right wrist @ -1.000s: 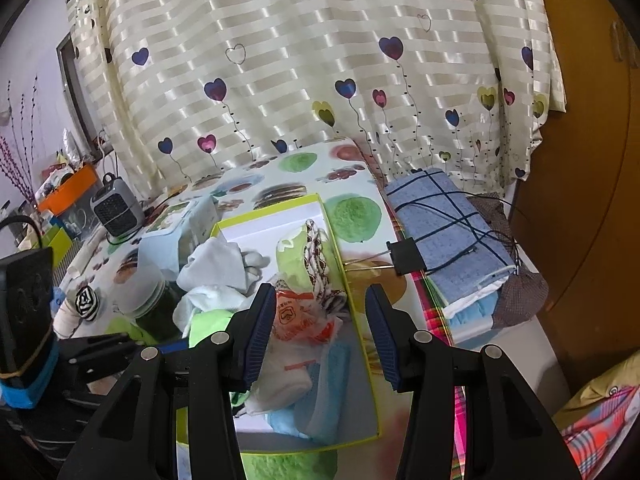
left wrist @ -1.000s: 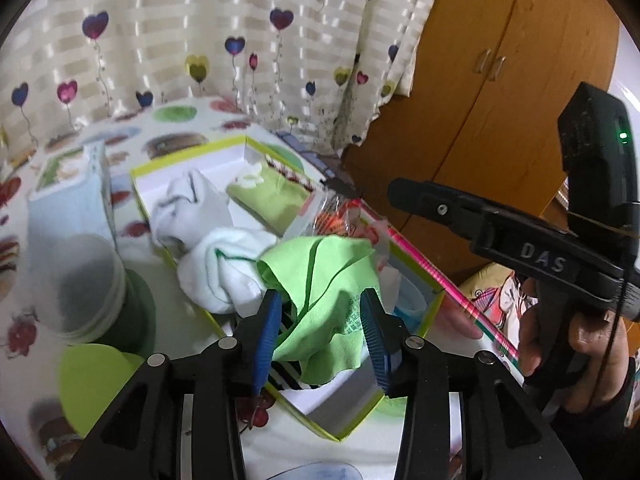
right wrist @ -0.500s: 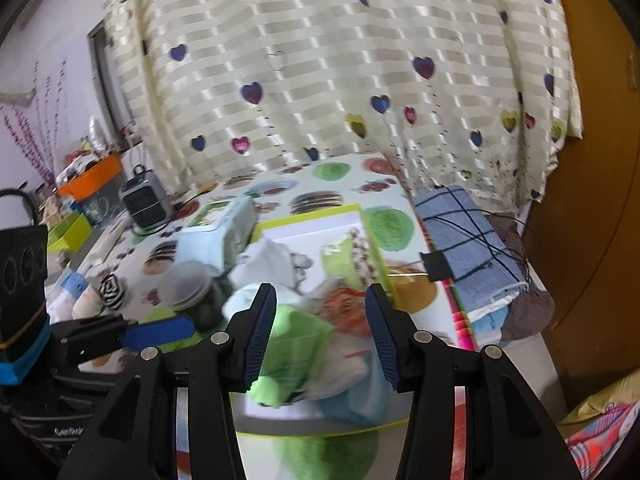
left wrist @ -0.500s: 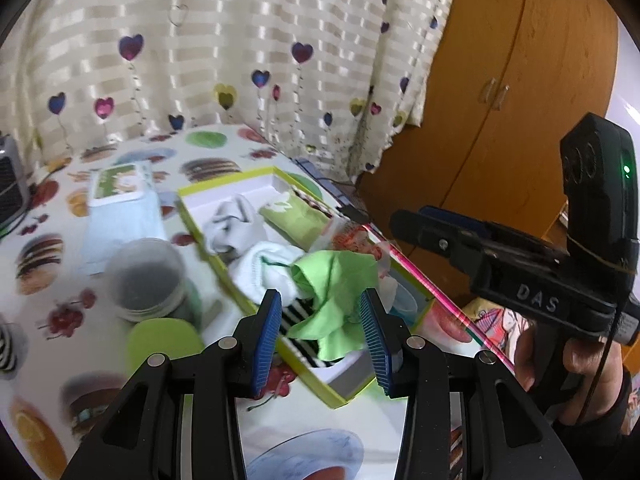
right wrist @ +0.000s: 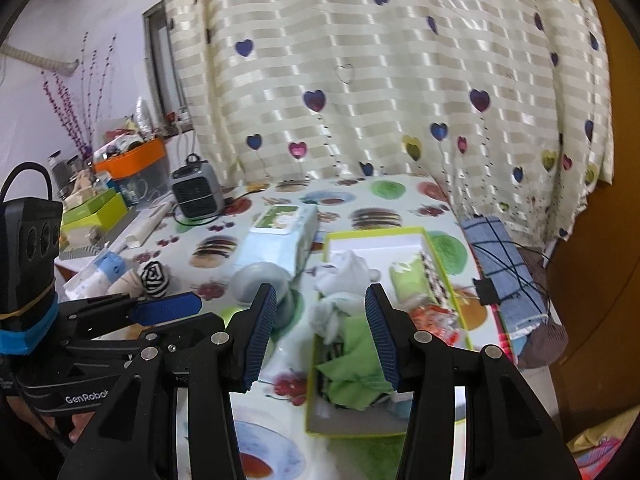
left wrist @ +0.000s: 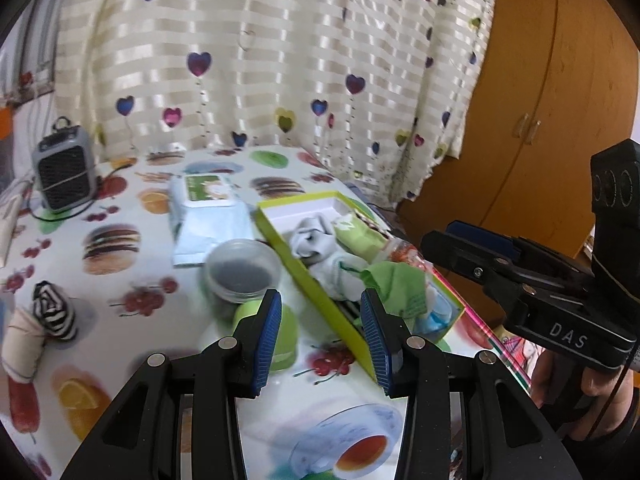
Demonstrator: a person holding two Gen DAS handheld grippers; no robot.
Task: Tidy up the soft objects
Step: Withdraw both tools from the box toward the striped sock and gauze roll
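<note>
- Take the open box (right wrist: 438,258) on your table (right wrist: 360,196) as the landmark; it sits near the table's right edge.
- In the box lie crumpled cloths (right wrist: 354,344) at the near end, socks (right wrist: 348,270) in the middle, and a folded packet (right wrist: 408,280) against its right wall.
- Just left of the box stands a lidded jar (left wrist: 242,270), with a tissue pack (right wrist: 280,236) behind the jar.
- Further left of the box lies a rolled sock (left wrist: 54,312).
- Far behind and left of the box stands a small heater (right wrist: 198,192).
- Right of the box, off the table's edge, lies a folded towel (right wrist: 504,268).
- Behind the box hangs a curtain (right wrist: 380,72).
</note>
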